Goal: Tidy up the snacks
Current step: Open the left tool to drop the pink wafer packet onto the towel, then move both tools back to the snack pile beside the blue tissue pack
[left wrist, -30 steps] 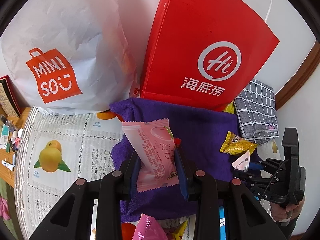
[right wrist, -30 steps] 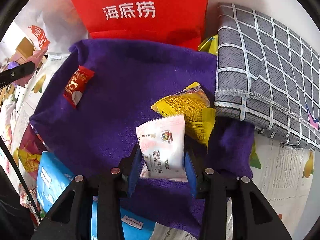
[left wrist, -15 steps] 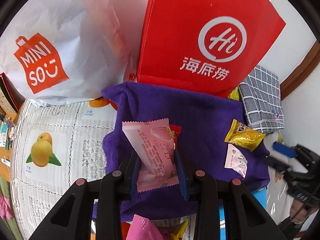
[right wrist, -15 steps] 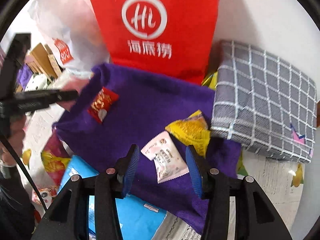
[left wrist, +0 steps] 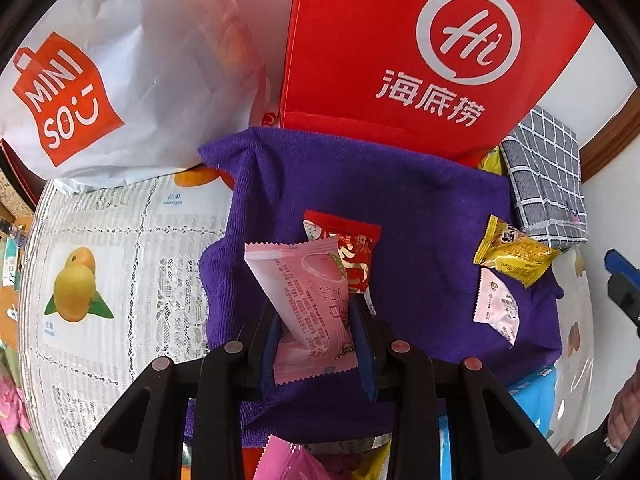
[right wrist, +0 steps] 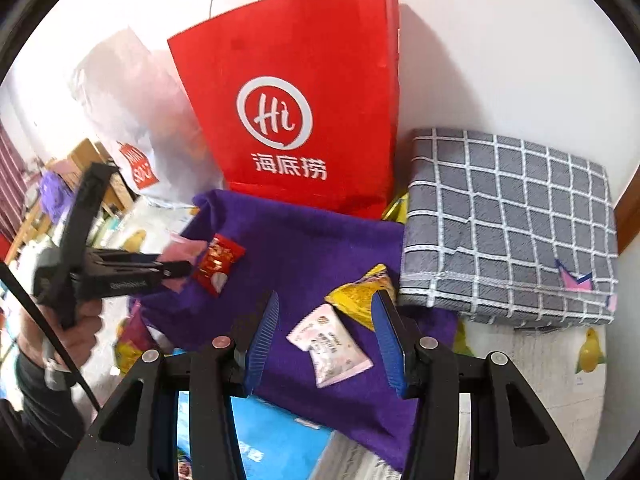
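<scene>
My left gripper (left wrist: 316, 320) is shut on a pink snack packet (left wrist: 304, 296), held just above a purple cloth (left wrist: 400, 200). A red packet (left wrist: 354, 252) lies on the cloth right behind the pink one. Farther right on the cloth, a yellow packet (left wrist: 516, 256) and a pale pink packet (left wrist: 498, 304) lie touching. In the right wrist view my right gripper (right wrist: 326, 300) hangs open above the pale packet (right wrist: 332, 344), not touching it, with the yellow packet (right wrist: 360, 296) beside it. The left gripper (right wrist: 176, 268) shows there at the left, by the red packet (right wrist: 218, 262).
A red paper bag (left wrist: 420, 60) and a white shopping bag (left wrist: 100, 80) stand at the back against the wall. A folded grey checked cloth (right wrist: 508, 220) lies to the right. A blue pack (right wrist: 272, 432) and more packets lie under the cloth's near edge. A lace tablecloth (left wrist: 100, 280) covers the table.
The right gripper has opened, let go of the pale packet and risen; the packet now lies on the cloth. The left gripper has sunk toward the cloth with the pink packet.
</scene>
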A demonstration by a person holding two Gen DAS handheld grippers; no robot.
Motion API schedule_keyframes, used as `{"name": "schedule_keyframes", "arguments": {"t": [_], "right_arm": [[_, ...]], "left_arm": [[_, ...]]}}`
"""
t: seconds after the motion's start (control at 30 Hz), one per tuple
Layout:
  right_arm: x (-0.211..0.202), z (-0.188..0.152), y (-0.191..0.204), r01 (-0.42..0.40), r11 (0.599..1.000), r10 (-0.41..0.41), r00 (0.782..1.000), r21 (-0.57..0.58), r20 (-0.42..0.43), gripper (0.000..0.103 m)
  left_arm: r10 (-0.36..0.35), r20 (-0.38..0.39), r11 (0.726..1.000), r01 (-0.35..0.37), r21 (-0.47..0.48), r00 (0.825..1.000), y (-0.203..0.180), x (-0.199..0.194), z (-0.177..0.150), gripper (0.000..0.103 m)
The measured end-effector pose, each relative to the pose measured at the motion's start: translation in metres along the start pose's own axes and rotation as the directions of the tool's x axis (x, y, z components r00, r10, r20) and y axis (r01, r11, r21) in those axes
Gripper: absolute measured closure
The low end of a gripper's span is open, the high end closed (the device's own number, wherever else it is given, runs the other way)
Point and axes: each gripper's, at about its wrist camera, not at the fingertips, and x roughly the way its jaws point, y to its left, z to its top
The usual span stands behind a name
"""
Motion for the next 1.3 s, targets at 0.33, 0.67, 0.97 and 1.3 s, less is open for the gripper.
{"name": "schedule_keyframes", "arguments": {"t": [0.33, 0.67, 0.97, 1.3], "right_arm": [[0.001, -0.001, 0.003, 0.033, 0.999, -0.033, 0.999, -0.012, 0.018, 0.055], [-0.003, -0.001, 0.009, 0.033, 0.999, -0.032, 0.999, -0.016, 0.039, 0.055], [-0.013, -0.003, 0.024, 0.032, 0.999, -0.032, 0.995, 0.004, 0.099, 0.051], [-0.046, -0.02, 0.057, 0.194, 0.979, -0.18, 0.963, -0.054, 0.201, 0.051]], "left_arm": [[-0.023, -0.066, 0.998, 0.02, -0.056, 0.998, 0.005, 0.01, 0.002, 0.066], [0.007, 0.063, 1.0, -0.008, 0.005, 0.998, -0.004, -0.024, 0.003, 0.048], [0.021, 0.202, 0.993, -0.043, 0.107, 0.979, -0.027, -0.057, -0.002, 0.048], [-0.047, 0.286, 0.989, 0.005, 0.148, 0.957, -0.041, -0.1, -0.009, 0.048]]}}
